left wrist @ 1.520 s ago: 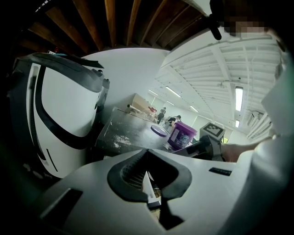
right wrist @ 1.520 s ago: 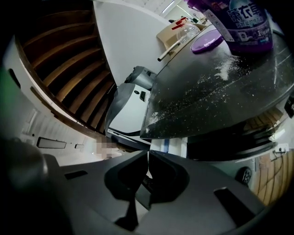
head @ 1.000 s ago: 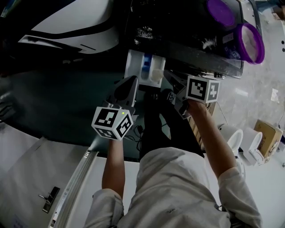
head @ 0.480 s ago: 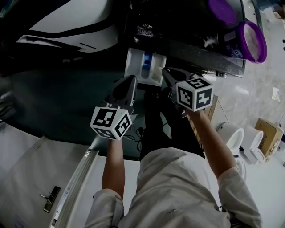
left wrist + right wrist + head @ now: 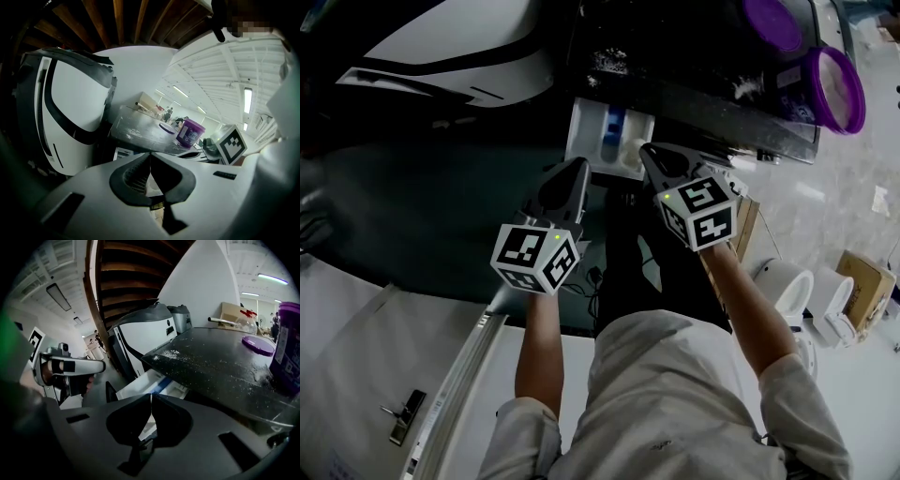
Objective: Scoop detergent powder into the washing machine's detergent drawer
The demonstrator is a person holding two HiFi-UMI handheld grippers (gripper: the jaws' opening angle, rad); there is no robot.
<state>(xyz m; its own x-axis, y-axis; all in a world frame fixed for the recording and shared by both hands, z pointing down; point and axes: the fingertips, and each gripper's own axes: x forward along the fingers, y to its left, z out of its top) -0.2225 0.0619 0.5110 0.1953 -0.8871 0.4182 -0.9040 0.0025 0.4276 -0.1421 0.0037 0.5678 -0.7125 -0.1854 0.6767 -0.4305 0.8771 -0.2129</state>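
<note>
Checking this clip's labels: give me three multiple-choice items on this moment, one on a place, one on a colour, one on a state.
1. Where does the open purple plastic tub stand?
A. on the floor
B. on the dark washing machine top
C. inside the drawer

2. What colour is the divider in the white detergent drawer?
A. red
B. blue
C. yellow

3. How do the jaws of the left gripper and the right gripper stand?
A. together, nothing between them
B. wide apart
C. closed on a scoop

Answers: B, the right gripper view shows the tub standing on the top; B, the head view shows a blue strip between white compartments; A, each gripper view shows its jaws meeting with nothing held.
</note>
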